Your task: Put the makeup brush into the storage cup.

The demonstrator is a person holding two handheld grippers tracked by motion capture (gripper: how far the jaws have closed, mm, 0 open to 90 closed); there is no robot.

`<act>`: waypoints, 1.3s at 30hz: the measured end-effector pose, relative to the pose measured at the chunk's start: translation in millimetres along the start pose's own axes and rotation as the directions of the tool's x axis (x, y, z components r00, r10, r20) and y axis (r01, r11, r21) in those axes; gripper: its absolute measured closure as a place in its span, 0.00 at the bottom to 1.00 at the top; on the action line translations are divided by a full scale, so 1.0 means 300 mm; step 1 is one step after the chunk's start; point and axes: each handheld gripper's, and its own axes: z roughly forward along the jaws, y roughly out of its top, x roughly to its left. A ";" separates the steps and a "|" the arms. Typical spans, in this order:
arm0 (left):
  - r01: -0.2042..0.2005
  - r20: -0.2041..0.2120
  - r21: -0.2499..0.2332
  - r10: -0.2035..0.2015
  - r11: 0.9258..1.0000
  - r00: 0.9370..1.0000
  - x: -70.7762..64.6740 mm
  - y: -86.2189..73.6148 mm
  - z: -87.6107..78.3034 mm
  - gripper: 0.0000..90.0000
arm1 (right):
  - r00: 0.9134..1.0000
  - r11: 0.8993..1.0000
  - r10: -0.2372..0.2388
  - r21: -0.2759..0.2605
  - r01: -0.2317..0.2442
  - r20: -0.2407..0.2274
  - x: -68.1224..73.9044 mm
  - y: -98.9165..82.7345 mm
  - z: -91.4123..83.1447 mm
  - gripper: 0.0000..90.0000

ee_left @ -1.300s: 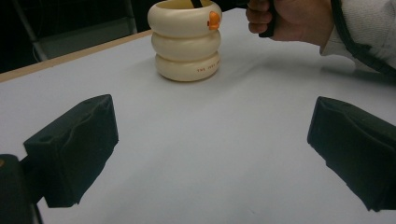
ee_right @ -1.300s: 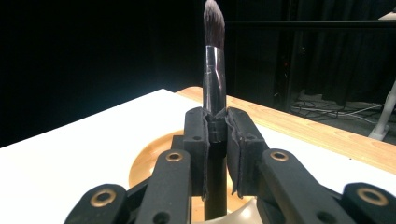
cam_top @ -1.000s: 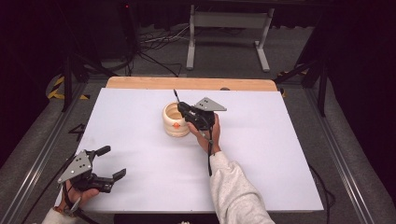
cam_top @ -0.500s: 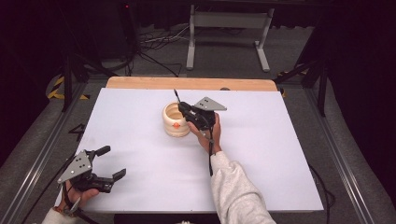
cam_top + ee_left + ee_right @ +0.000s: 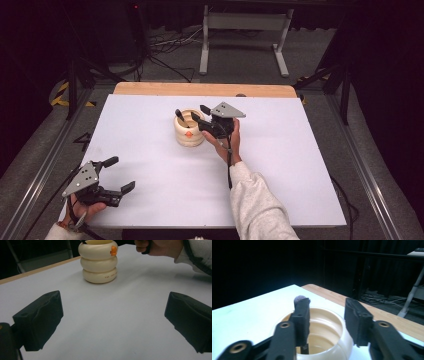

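Right gripper (image 5: 198, 113) hovered over cream ringed holder (image 5: 189, 134) mid-table; jaws had just been opening, now parted, gripping nothing. Brush (image 5: 180, 118) stood inside holder, leaning on rim, bristle tip (image 5: 300, 299) showing behind one jaw. Left gripper (image 5: 119, 174) rested near table's front-left corner, jaws wide, empty.

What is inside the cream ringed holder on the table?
A dark brush stands in the cream ringed holder, leaning on the rim, its tip above it. The right gripper, whose jaws have just been opening, hides part of the handle; the holder's bottom is not visible.
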 end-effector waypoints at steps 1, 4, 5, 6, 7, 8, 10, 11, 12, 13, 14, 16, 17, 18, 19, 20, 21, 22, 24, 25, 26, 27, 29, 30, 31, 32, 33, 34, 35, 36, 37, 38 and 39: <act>-0.001 0.000 0.000 0.001 1.000 1.000 0.000 0.000 0.000 0.03 | 1.000 1.000 -0.012 -0.001 0.012 0.003 -0.002 0.004 -0.005 0.58; 0.000 0.000 0.001 0.000 1.000 1.000 0.000 0.000 0.001 0.03 | 1.000 1.000 -0.022 -0.005 0.022 0.016 -0.007 0.020 -0.020 0.52; -0.002 -0.001 0.000 0.002 1.000 1.000 -0.001 0.000 0.000 0.03 | 0.999 1.000 -0.029 -0.004 0.029 0.020 -0.008 0.026 -0.026 0.51; -0.002 -0.002 0.003 0.002 1.000 1.000 -0.001 0.001 -0.001 0.03 | 0.999 0.999 -0.037 -0.003 0.037 0.021 -0.008 0.032 -0.032 0.50; -0.002 -0.002 0.003 0.002 1.000 1.000 -0.001 0.001 -0.001 0.03 | 0.999 0.999 -0.037 -0.003 0.037 0.021 -0.008 0.032 -0.032 0.50; -0.002 -0.003 0.003 0.002 1.000 1.000 -0.001 0.000 -0.001 0.03 | 0.999 0.999 -0.045 -0.002 0.045 0.026 -0.008 0.039 -0.040 0.47; -0.002 -0.004 0.004 0.002 1.000 1.000 -0.001 0.000 -0.001 0.03 | 0.998 0.999 -0.054 -0.001 0.054 0.032 -0.007 0.045 -0.047 0.45; -0.002 -0.004 0.003 0.002 1.000 1.000 -0.002 0.000 -0.001 0.03 | 0.997 0.997 -0.072 -0.003 0.072 0.042 -0.005 0.057 -0.062 0.42; -0.004 -0.006 0.005 0.004 1.000 1.000 -0.002 0.001 0.000 0.03 | 0.996 0.997 -0.082 -0.002 0.082 0.046 -0.005 0.063 -0.070 0.41; -0.004 -0.006 0.005 0.004 1.000 1.000 -0.002 0.001 0.000 0.03 | 0.994 0.995 -0.095 -0.004 0.095 0.055 -0.003 0.070 -0.080 0.39; -0.004 -0.006 0.004 0.004 1.000 1.000 -0.002 0.001 0.000 0.03 | 0.993 0.995 -0.100 -0.003 0.100 0.056 -0.003 0.074 -0.086 0.37; -0.004 -0.006 0.003 0.004 1.000 1.000 -0.003 0.001 0.000 0.03 | 0.992 0.994 -0.113 0.002 0.113 0.064 -0.003 0.080 -0.097 0.36; -0.005 -0.007 0.004 0.005 1.000 1.000 -0.003 0.001 0.001 0.03 | 0.992 0.994 -0.113 0.002 0.113 0.064 -0.003 0.080 -0.097 0.35; -0.005 -0.006 0.004 0.005 1.000 1.000 -0.003 0.001 0.001 0.03 | 0.990 0.993 -0.121 0.005 0.121 0.067 -0.004 0.083 -0.101 0.33; -0.005 -0.006 0.004 0.005 1.000 1.000 -0.003 0.001 0.001 0.03 | 0.990 0.992 -0.127 0.011 0.126 0.068 -0.005 0.085 -0.105 0.32; -0.004 -0.006 0.006 0.004 1.000 1.000 -0.003 0.001 0.001 0.03 | 0.988 0.991 -0.132 0.012 0.132 0.074 -0.006 0.087 -0.109 0.31; -0.001 -0.005 0.007 0.001 1.000 1.000 -0.003 0.001 0.001 0.03 | 0.988 0.991 -0.135 0.014 0.134 0.079 -0.007 0.088 -0.113 0.30; -0.006 -0.006 0.005 0.006 1.000 1.000 -0.003 0.001 0.000 0.03 | 0.987 0.991 -0.136 0.014 0.135 0.081 -0.008 0.090 -0.116 0.29; -0.005 -0.006 0.005 0.005 1.000 1.000 -0.004 0.001 0.000 0.03 | 0.987 0.990 -0.140 0.012 0.139 0.084 -0.010 0.093 -0.125 0.27; -0.005 -0.006 0.005 0.005 1.000 1.000 -0.004 0.001 0.000 0.03 | 0.986 0.989 -0.145 0.014 0.144 0.088 -0.011 0.095 -0.131 0.26; -0.005 -0.006 0.004 0.005 1.000 1.000 -0.004 0.001 0.000 0.03 | 0.985 0.989 -0.148 0.019 0.147 0.090 -0.011 0.097 -0.134 0.24; -0.006 -0.006 0.008 0.006 1.000 1.000 -0.004 0.002 0.000 0.03 | 0.985 0.989 -0.148 0.019 0.147 0.090 -0.011 0.097 -0.134 0.24; -0.006 -0.004 0.007 0.006 1.000 1.000 -0.004 0.002 0.000 0.03 | 0.982 0.987 -0.159 0.026 0.157 0.102 -0.009 0.101 -0.144 0.20; -0.006 -0.007 0.005 0.006 1.000 1.000 -0.004 0.001 0.001 0.03 | 0.981 0.986 -0.164 0.030 0.162 0.103 -0.008 0.102 -0.148 0.19; -0.002 -0.007 0.009 0.002 1.000 1.000 -0.004 0.001 0.001 0.03 | 0.979 0.985 -0.173 0.034 0.170 0.111 -0.007 0.103 -0.153 0.17; -0.002 -0.006 0.007 0.002 1.000 1.000 -0.003 0.000 0.001 0.03 | 0.975 0.983 -0.184 0.038 0.181 0.121 -0.007 0.105 -0.162 0.17; -0.001 -0.007 0.008 0.001 1.000 1.000 -0.005 0.001 0.002 0.03 | 0.975 0.983 -0.185 0.040 0.181 0.126 -0.007 0.105 -0.168 0.15; -0.004 -0.006 0.012 0.004 1.000 1.000 -0.005 0.001 0.001 0.03 | 0.974 0.983 -0.184 0.042 0.180 0.130 -0.008 0.105 -0.173 0.14; -0.004 -0.006 0.012 0.004 1.000 1.000 -0.005 0.001 0.001 0.03 | 0.974 0.983 -0.185 0.046 0.180 0.131 -0.009 0.105 -0.178 0.13; -0.004 -0.005 0.012 0.004 1.000 1.000 -0.006 0.001 0.001 0.03 | 0.973 0.982 -0.188 0.054 0.183 0.135 -0.010 0.104 -0.183 0.13; -0.004 -0.006 0.013 0.004 1.000 1.000 -0.006 0.001 0.002 0.03 | 0.971 0.981 -0.192 0.057 0.185 0.145 -0.010 0.103 -0.189 0.12; -0.004 -0.005 0.013 0.004 1.000 1.000 -0.005 0.001 0.002 0.03 | 0.971 0.981 -0.190 0.054 0.184 0.146 -0.012 0.102 -0.198 0.12; -0.004 -0.005 0.013 0.004 1.000 1.000 -0.005 0.001 0.002 0.03 | 0.971 0.981 -0.190 0.054 0.184 0.146 -0.012 0.102 -0.198 0.12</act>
